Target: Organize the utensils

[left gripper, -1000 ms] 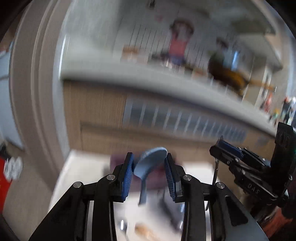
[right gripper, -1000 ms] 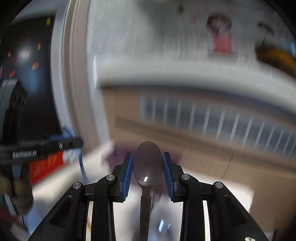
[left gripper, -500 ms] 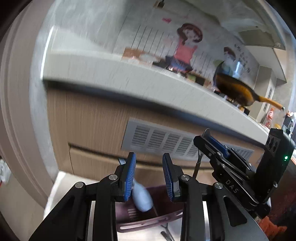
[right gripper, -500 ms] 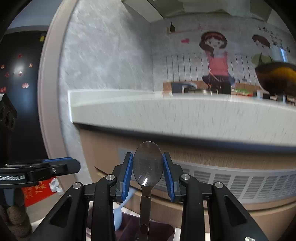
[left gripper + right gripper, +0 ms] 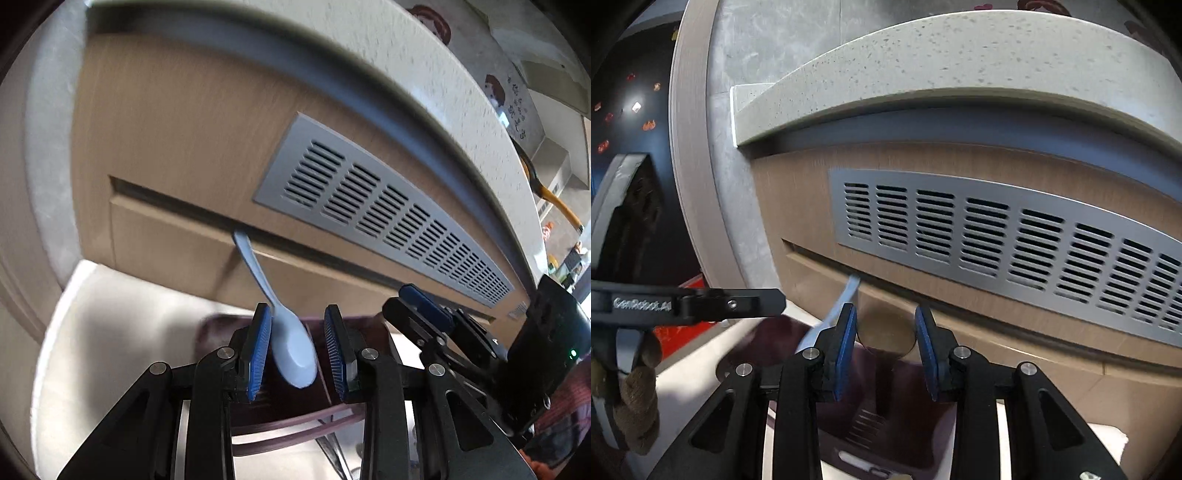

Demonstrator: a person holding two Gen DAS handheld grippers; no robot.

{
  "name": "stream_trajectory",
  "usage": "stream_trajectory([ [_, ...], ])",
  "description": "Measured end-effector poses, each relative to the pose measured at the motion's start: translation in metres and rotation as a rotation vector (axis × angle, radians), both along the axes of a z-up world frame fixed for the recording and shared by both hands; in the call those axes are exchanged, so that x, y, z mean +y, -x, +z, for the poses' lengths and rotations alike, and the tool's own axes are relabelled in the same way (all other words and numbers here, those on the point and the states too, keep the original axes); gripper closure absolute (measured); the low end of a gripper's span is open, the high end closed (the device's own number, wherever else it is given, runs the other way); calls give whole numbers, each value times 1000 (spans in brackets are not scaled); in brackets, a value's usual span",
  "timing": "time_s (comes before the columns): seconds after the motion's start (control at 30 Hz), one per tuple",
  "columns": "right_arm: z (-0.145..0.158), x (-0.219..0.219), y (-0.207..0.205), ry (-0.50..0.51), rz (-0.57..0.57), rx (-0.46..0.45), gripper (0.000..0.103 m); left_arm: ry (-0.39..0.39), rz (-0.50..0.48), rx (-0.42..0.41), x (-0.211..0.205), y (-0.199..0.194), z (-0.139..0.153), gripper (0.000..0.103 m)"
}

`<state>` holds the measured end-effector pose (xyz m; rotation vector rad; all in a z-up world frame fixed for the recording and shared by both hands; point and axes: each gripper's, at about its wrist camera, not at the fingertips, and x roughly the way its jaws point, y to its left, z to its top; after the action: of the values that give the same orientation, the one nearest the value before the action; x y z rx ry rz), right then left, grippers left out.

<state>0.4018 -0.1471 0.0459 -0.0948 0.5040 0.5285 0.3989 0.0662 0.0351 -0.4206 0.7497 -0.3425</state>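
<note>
A light blue plastic spoon (image 5: 291,350) stands bowl-down in the dark purple utensil holder (image 5: 295,432), its handle leaning up against the wooden cabinet front. My left gripper (image 5: 298,350) is open, its pads either side of the spoon's bowl, apparently not gripping it. In the right wrist view the blue spoon's handle (image 5: 842,306) shows left of the fingers. My right gripper (image 5: 885,350) is open over the holder (image 5: 886,435). The metal spoon's bowl (image 5: 885,332) shows blurred between its pads, low over the holder.
A wooden cabinet front (image 5: 177,147) with a grey vent grille (image 5: 376,206) stands right behind the holder, under a speckled counter edge (image 5: 960,59). The holder sits on a white surface (image 5: 92,350). The right gripper (image 5: 461,339) is close at the right in the left view.
Both grippers tilted down toward the holder. The left gripper let go of the blue spoon, now resting in the holder. The right gripper opened and the metal spoon dropped lower.
</note>
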Motion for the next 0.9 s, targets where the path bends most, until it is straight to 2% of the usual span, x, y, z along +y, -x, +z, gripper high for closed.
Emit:
stream_trajectory([
  [0.1,1,-9,9,-16,24,8,70,13,-6,26,-5,-5,-4,72],
  [0.17,4,-15,14,-24,27,16,70,-1,28,22,-4,-3,-2,72],
  [0.3,5,-19,14,5,11,58,70,-115,134,-51,9,22,7,72],
  [0.4,7,-10,10,10,40,135,70,-139,183,-67,28,45,3,71],
  [0.5,13,18,-9,2,88,242,70,-120,197,-49,44,63,-6,71],
  [0.6,10,56,-34,48,110,335,71,-104,181,-23,58,79,-18,71],
  [0.77,-9,99,-71,144,26,447,71,-78,168,-22,80,96,-29,71],
  [0.9,-28,120,-85,217,-46,465,72,-35,177,-4,96,96,-39,71],
])
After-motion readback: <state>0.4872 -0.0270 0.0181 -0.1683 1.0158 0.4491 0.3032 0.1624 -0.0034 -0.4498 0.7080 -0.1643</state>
